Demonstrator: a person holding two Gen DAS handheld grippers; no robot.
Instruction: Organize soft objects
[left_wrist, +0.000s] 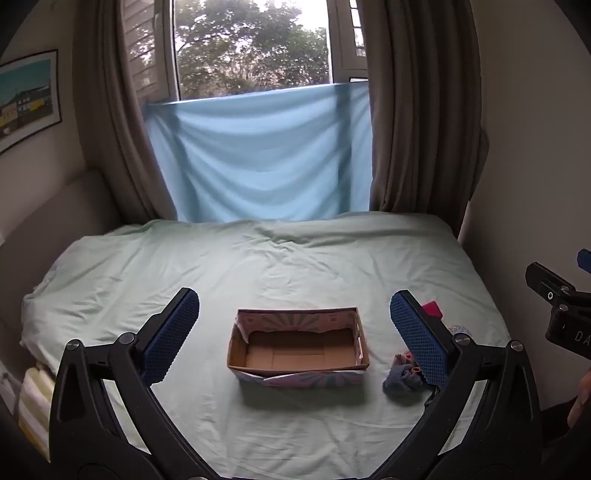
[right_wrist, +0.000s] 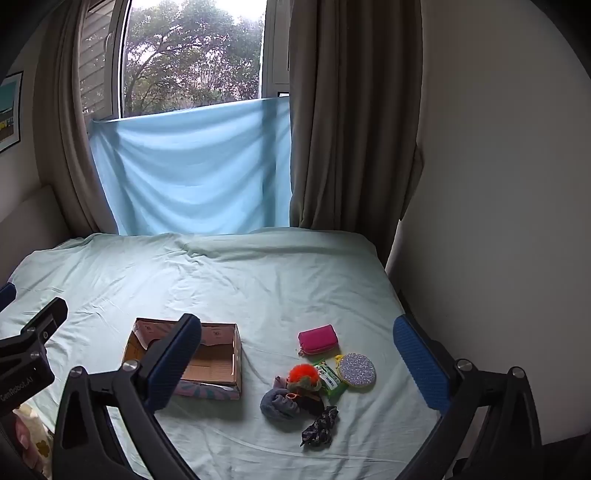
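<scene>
Pale green bed (right_wrist: 258, 280), wrinkled, soft underfoot for any press-down. Empty cardboard box (left_wrist: 297, 349) mid-bed. Small pile just right of box: grey cloth (right_wrist: 279, 404), pink pouch (right_wrist: 318, 338), orange pom-pom (right_wrist: 303, 373), dark scrunchie (right_wrist: 320, 430).

Left gripper (left_wrist: 295, 334) and right gripper (right_wrist: 297, 363) both spread wide, holding nothing, above bedding.

Risk: snagging two tangled items, or pinching sheet.

Pile mostly hidden in left view; clear in right.
</scene>
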